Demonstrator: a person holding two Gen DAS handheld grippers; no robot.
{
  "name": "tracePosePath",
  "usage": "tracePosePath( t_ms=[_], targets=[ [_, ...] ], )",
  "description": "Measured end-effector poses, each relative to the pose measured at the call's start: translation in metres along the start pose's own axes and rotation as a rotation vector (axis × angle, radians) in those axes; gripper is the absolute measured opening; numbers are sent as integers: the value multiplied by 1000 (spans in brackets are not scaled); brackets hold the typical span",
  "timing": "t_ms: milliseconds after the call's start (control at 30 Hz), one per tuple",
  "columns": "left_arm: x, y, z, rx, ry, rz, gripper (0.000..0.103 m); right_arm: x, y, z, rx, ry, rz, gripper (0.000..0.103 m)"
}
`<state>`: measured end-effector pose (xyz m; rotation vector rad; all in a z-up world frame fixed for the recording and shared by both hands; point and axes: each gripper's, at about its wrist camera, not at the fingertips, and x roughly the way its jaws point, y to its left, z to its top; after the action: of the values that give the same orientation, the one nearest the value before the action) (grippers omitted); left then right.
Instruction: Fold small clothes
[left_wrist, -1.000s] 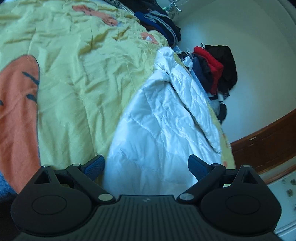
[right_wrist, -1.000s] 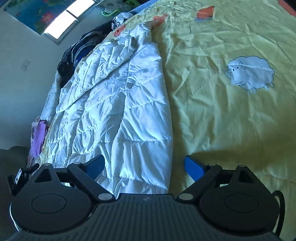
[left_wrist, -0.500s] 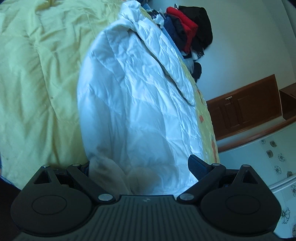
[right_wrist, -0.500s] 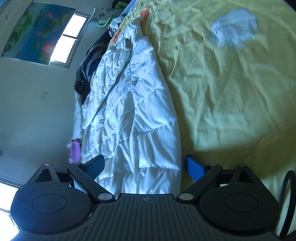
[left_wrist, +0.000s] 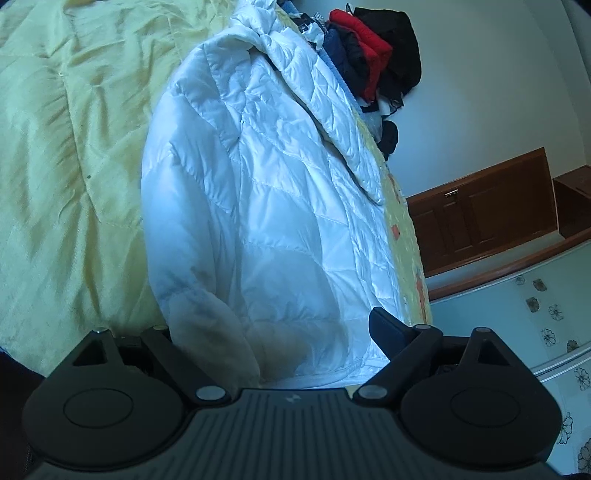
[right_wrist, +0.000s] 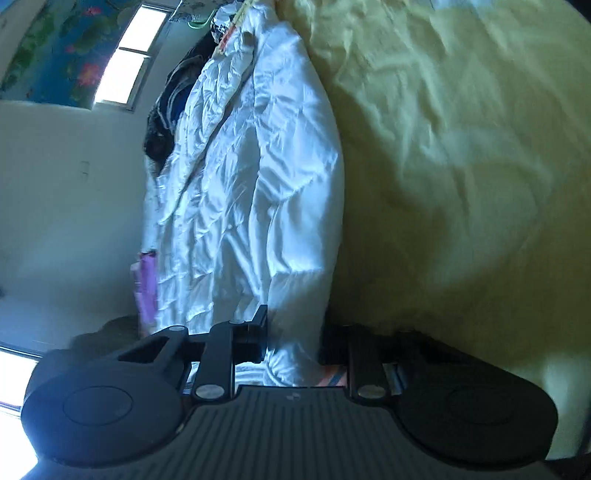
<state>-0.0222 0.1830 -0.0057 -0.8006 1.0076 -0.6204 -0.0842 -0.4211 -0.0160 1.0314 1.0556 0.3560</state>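
Bedding fills the left of the left wrist view: a yellow quilt (left_wrist: 55, 166) spread over the bed. Right of it, down the middle of the frame, lies the white padded jacket (left_wrist: 266, 206), its near hem reaching to the bottom centre. The left gripper (left_wrist: 280, 332) stands wide apart around that hem, one finger hidden behind a fold, and grips nothing. At the upper right a heap of dark and red clothes (left_wrist: 373, 55) sits at the far end of the bed, with a wooden cabinet (left_wrist: 480, 221) at the right edge.

In the right wrist view a window (right_wrist: 129, 55) shows at the upper left, the jacket (right_wrist: 258, 184) runs down the centre, and the quilt (right_wrist: 461, 166) fills the right. The right gripper (right_wrist: 291, 339), at the bottom centre, is pinched onto the jacket's near edge.

The step in hand looks like taking hold of the hem for a fold. Next, the left fingers probably need to close on the hem so both corners lift together. No containers are visible.
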Motion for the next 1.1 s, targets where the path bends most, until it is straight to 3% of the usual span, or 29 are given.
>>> tracePosePath(
  t_ms=[100, 133, 367, 400, 433, 600, 800, 1000, 1100],
  targets=[
    [1, -1, 0, 11, 3, 54, 45, 0, -1, -1, 5, -10, 12, 32],
    [3, -1, 0, 9, 14, 78, 39, -1, -3, -2, 9, -13, 18, 27],
    [6, -2, 0, 15, 48, 82, 39, -3, -7, -10, -8, -48, 32, 17],
    [5, -3, -1, 20, 32, 89, 32, -3, -6, -11, -17, -56, 36, 16],
    [5, -6, -2, 32, 20, 96, 18, -3, -4, -12, -34, -63, 39, 15],
    [-2, -19, -2, 94, -17, 84, 13, -14, 5, -12, -76, -88, 74, 15],
    [-19, -44, -4, 210, -71, 7, 11, -35, 24, -12, -133, -119, 127, 14],
    [-40, -51, -11, 294, -65, -64, 11, -53, 31, -22, -159, -117, 139, 14],
    [-50, -56, -13, 337, -58, -102, 11, -71, 36, -27, -186, -110, 192, 14]
  ],
)
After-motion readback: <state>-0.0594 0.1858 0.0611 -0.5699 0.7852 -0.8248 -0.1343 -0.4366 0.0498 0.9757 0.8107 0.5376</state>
